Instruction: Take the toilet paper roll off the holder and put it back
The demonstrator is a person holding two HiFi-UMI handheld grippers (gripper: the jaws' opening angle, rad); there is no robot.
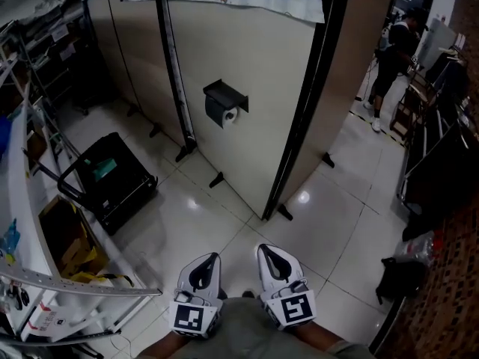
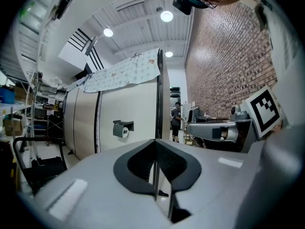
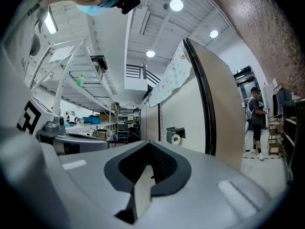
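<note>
A white toilet paper roll (image 1: 229, 116) sits under a black holder (image 1: 223, 96) fixed to a beige partition wall (image 1: 247, 66). The same roll (image 2: 125, 132) and holder (image 2: 123, 124) show small and far in the left gripper view, and the roll (image 3: 176, 139) again in the right gripper view. My left gripper (image 1: 203, 266) and right gripper (image 1: 272, 259) hang low near the person's body, side by side, both shut and empty, well short of the wall.
A black crate on a trolley (image 1: 112, 174) stands on the tiled floor at left, beside metal shelving (image 1: 30, 200) with boxes. A person (image 1: 393, 54) stands far right by desks. A dark bag (image 1: 400, 275) lies at right.
</note>
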